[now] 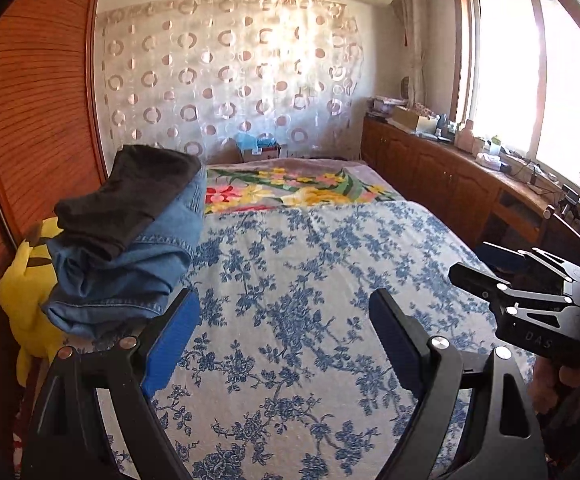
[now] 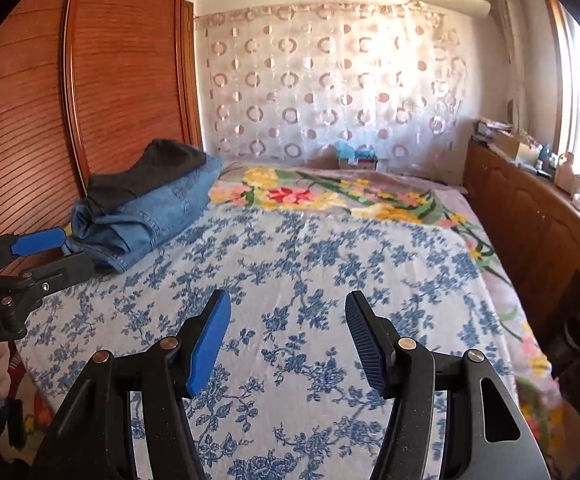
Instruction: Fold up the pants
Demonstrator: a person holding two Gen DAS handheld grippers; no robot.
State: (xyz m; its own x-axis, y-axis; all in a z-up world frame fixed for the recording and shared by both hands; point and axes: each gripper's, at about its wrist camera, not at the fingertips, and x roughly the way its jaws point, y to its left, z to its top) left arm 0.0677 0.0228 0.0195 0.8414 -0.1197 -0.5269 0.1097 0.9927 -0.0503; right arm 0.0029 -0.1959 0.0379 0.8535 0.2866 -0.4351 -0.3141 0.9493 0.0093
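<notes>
Over the floral bedspread [image 1: 310,280] we hold the left gripper [image 1: 285,320] and right gripper [image 2: 287,332] with jaws apart and empty, while the folded jeans [image 1: 129,272] and dark pants [image 1: 129,196] sit stacked by the wardrobe [image 2: 121,72], so we should probably square that stack gently.

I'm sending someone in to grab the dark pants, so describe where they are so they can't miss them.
Look at the bed with the blue floral sheet, then at its side along the wooden wardrobe. A folded stack sits there: the dark pants lie on top of blue jeans. They are the only dark, near-black garment on the bed.
</notes>
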